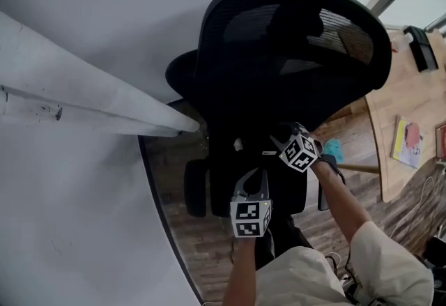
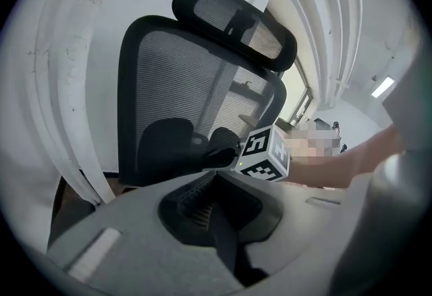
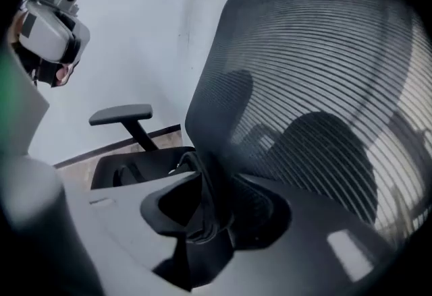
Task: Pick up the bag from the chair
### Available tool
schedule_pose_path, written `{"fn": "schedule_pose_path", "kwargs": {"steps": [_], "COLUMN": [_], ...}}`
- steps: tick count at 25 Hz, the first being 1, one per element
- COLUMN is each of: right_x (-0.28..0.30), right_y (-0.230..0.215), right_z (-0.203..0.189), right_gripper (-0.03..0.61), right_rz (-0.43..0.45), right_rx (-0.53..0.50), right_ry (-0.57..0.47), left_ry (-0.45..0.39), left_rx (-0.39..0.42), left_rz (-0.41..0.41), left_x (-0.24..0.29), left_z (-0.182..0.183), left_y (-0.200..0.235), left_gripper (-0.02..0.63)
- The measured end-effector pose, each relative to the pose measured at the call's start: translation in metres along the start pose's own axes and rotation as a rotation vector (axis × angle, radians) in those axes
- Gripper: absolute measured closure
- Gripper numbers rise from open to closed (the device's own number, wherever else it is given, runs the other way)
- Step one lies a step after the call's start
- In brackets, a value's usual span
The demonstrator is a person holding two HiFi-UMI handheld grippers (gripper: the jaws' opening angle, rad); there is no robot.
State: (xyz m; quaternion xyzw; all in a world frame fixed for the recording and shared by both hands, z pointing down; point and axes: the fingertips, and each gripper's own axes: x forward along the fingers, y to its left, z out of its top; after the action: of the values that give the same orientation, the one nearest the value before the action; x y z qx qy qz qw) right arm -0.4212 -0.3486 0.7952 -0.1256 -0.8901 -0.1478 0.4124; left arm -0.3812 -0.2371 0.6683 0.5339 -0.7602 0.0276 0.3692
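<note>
L claw [image 1: 251, 185] clenched on black bag strap [image 2: 226, 241]; R claw [image 1: 282, 136] clenched on bag strap too; both just in front of chair [image 1: 293, 26] backrest.

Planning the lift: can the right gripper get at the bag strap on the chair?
Likely yes: the right gripper looks shut on the black strap that runs up into it, with nothing in between. The chair back stands behind it.
</note>
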Motion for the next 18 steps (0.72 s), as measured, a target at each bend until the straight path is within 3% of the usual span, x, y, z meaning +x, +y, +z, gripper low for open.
{"fn": "schedule_pose_path", "kwargs": {"steps": [4, 7, 11, 16, 18], "right_x": [0.014, 0.029, 0.044, 0.054, 0.055], "right_y": [0.011, 0.017, 0.024, 0.029, 0.027], "right_z": [-0.016, -0.021, -0.028, -0.034, -0.033], "right_gripper": [0.364, 0.353, 0.353, 0.355, 0.406], "right_rz": [0.016, 0.024, 0.017, 0.079, 0.072], "right_rx": [-0.224, -0.285, -0.287, -0.215, -0.176], "right_ry": [0.089, 0.121, 0.143, 0.181, 0.175], "left_ry": [-0.009, -0.005, -0.003, -0.007, -0.004], "left_rx": [-0.056, -0.042, -0.051, -0.063, -0.07], "left_rz": [0.018, 0.042, 0.069, 0.074, 0.069], "left_x": [-0.002, -0.008, -0.016, -0.018, -0.019], "left_z": [0.0, 0.001, -0.001, -0.008, -0.013], "left_y": [0.012, 0.029, 0.041, 0.041, 0.038], "left_gripper": [0.609, 0.609, 0.609, 0.609, 0.608]}}
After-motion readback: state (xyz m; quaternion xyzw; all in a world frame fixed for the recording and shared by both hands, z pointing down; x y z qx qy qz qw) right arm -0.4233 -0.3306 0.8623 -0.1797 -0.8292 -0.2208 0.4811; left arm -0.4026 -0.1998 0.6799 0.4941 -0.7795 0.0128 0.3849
